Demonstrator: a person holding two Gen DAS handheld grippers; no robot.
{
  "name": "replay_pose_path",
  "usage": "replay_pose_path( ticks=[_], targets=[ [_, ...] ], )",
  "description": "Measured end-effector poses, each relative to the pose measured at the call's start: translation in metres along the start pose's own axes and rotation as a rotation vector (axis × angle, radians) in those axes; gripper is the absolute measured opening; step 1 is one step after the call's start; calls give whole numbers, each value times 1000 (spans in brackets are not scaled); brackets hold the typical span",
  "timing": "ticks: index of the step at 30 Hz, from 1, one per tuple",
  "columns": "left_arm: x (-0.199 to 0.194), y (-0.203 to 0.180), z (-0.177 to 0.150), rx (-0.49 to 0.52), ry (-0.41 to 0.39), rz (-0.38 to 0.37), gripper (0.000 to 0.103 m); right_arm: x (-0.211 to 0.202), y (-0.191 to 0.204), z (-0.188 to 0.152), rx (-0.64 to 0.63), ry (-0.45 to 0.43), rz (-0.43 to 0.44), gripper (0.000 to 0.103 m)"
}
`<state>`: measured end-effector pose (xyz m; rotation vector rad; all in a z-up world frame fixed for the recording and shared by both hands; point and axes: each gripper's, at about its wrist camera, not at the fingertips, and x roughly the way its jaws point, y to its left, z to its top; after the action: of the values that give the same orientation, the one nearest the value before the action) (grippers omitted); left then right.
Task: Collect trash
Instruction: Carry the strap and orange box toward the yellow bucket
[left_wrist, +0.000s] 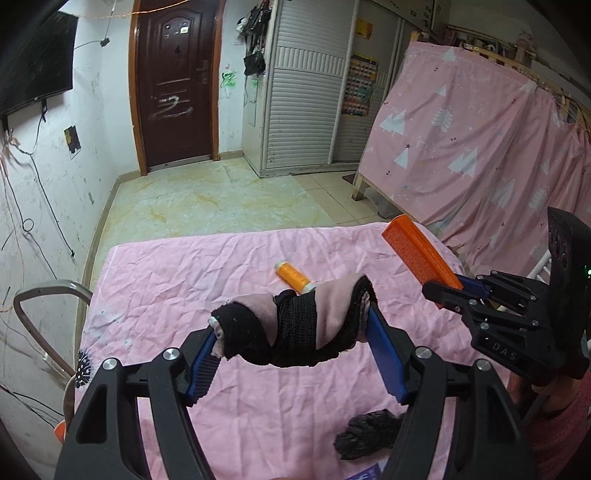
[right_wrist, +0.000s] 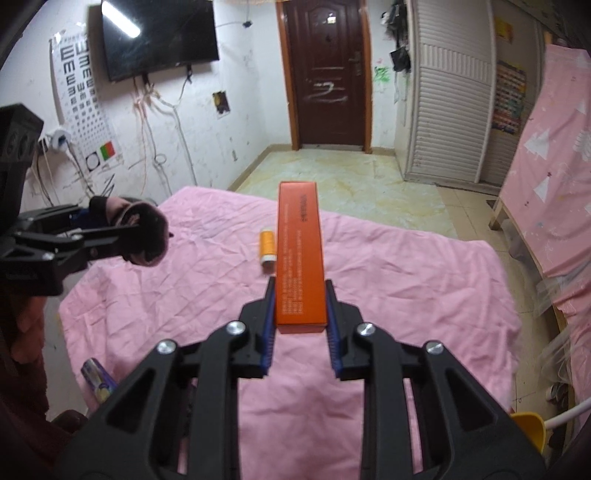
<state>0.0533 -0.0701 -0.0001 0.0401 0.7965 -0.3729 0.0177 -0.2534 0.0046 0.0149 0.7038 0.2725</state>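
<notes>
Two grips we see: left gripper (left_wrist: 295, 328) jaws clamped on a rolled sock (left_wrist: 295, 321), right gripper (right_wrist: 300, 317) jaws clamped on an orange box (right_wrist: 300, 254).

Dim indoor light, ceiling lamp glare on the wall screen (right_wrist: 159, 37), fisheye bending and dark corners, slight blur

left gripper (left_wrist: 295, 332): black angular linkage arms, silver round screws at the pivots, blue ribbed pads (left_wrist: 386, 350) | right gripper (right_wrist: 300, 312): same black frame, silver screws, blue toothed pads (right_wrist: 334, 332), pale "DAS" lettering on its body, small green light on the rear housing | person: reddish-pink sleeve (left_wrist: 565, 435)
</notes>
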Motion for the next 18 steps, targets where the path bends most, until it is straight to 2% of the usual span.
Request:
replay_pose_path(
  ticks=[10,18],
  targets=[
    [-3,-63,6,92,0,-18,63,-41,-48,-23,100,-57,-58,22],
    [5,-130,5,188,15,-71,63,-76,-97,-53,206,-103,-128,22]
  ],
)
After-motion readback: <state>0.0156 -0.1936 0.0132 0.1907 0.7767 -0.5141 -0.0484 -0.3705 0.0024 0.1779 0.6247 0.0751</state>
